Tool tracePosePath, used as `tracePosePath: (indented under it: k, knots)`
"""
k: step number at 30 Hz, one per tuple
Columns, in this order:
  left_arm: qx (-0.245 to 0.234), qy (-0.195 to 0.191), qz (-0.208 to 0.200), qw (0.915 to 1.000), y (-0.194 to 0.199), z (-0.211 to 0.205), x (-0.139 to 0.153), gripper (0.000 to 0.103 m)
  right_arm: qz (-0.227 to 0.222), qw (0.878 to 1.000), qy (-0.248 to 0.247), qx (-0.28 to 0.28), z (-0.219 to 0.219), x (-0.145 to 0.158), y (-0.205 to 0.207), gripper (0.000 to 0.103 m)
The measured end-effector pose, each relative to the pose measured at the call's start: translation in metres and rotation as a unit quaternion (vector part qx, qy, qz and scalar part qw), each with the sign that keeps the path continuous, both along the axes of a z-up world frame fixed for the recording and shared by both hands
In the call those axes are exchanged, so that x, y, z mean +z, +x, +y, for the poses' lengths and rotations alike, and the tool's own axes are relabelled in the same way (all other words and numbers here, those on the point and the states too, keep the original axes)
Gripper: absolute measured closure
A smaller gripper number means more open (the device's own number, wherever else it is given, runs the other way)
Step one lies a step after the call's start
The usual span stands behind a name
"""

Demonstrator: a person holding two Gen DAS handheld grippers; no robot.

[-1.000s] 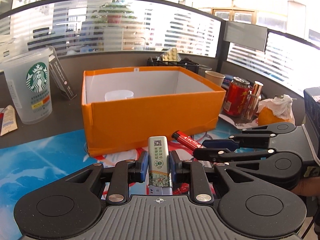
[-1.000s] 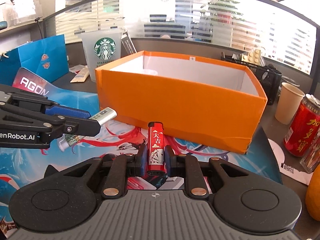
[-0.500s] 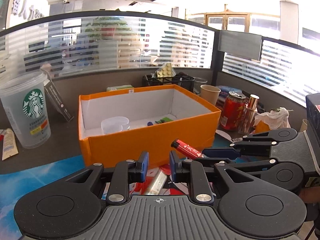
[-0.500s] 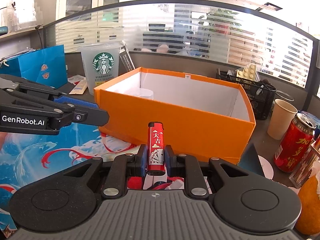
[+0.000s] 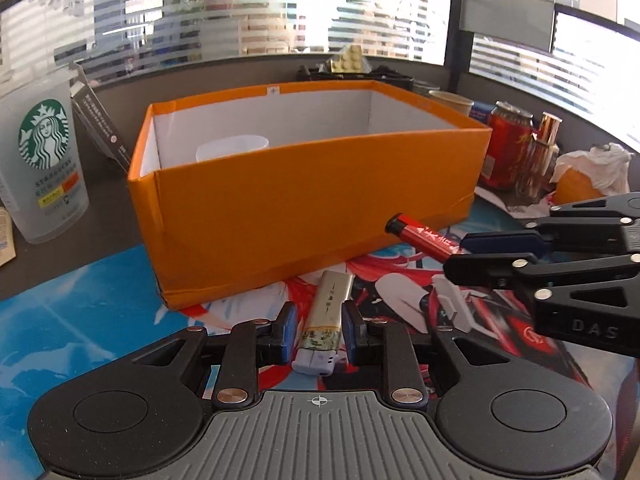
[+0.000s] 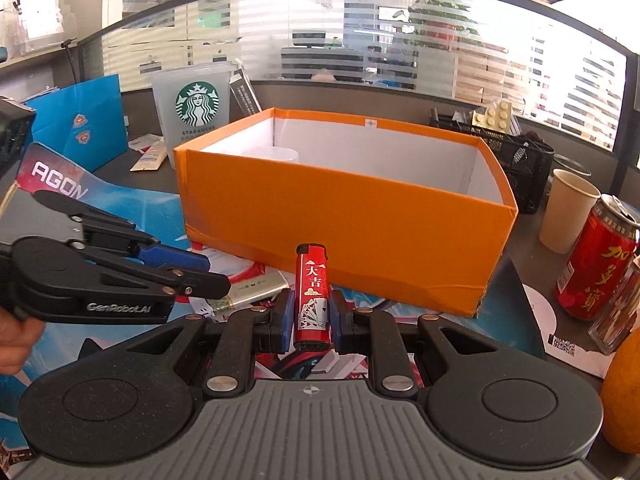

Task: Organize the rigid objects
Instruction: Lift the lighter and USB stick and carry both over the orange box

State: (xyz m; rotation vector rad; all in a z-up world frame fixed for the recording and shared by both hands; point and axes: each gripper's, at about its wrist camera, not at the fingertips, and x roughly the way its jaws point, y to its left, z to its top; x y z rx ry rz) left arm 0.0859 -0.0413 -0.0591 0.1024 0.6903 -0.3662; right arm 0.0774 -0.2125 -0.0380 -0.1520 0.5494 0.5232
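Note:
An orange box (image 5: pixel 304 200) with white inner walls stands on the desk mat; it also shows in the right wrist view (image 6: pixel 360 220). A white cup (image 5: pixel 232 148) sits inside it. My left gripper (image 5: pixel 316 332) is open, its fingers either side of a pale lighter (image 5: pixel 326 312) that lies flat on the mat in front of the box. That lighter also shows in the right wrist view (image 6: pixel 256 286). My right gripper (image 6: pixel 310 316) is shut on a red lighter (image 6: pixel 311 300) and holds it upright in front of the box; the red lighter also shows in the left wrist view (image 5: pixel 424 240).
A Starbucks cup (image 5: pixel 42 160) stands left of the box. A red can (image 6: pixel 596 264), a paper cup (image 6: pixel 568 208), a black mesh basket (image 6: pixel 516 160) and an orange fruit (image 6: pixel 624 392) are on the right. A blue bag (image 6: pixel 80 124) stands far left.
My left gripper has let go of the pale lighter, which now lies on the mat between its open fingers. Both grippers rose and came back down. The right gripper keeps the red lighter.

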Motion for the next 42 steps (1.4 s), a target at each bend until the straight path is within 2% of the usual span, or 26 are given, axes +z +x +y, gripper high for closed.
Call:
tracePosePath:
  k: [4,8,9,11,16,25,42]
  knots:
    - [-0.012,0.002,0.02,0.9997,0.008,-0.003,-0.009,0.076,0.004,1.0,0.003,-0.001,-0.001,-0.001,0.002,0.086]
    - [-0.024,0.015,0.014,0.9995,0.009,-0.01,-0.012,0.068,0.004,1.0,0.004,-0.001,-0.001,-0.001,0.003,0.086]
    - [-0.026,0.015,0.013,0.9995,0.009,-0.01,-0.012,0.069,0.004,1.0,0.005,-0.001,-0.001,-0.001,0.003,0.086]
    - [-0.028,0.007,0.014,0.9995,0.011,-0.01,-0.011,0.081,0.004,1.0,0.004,-0.001,-0.001,-0.001,0.003,0.086]
    - [-0.029,-0.009,0.011,0.9995,0.007,-0.008,-0.007,0.083,0.001,1.0,0.006,-0.003,-0.002,0.002,0.002,0.086]
    - [-0.036,-0.019,-0.041,0.9983,-0.014,-0.004,0.037,0.083,-0.015,1.0,0.006,0.0,0.001,0.012,-0.006,0.086]
    - [-0.028,-0.023,-0.109,0.9934,-0.009,-0.002,0.098,0.083,-0.067,0.998,0.003,0.003,0.005,0.057,-0.008,0.086]
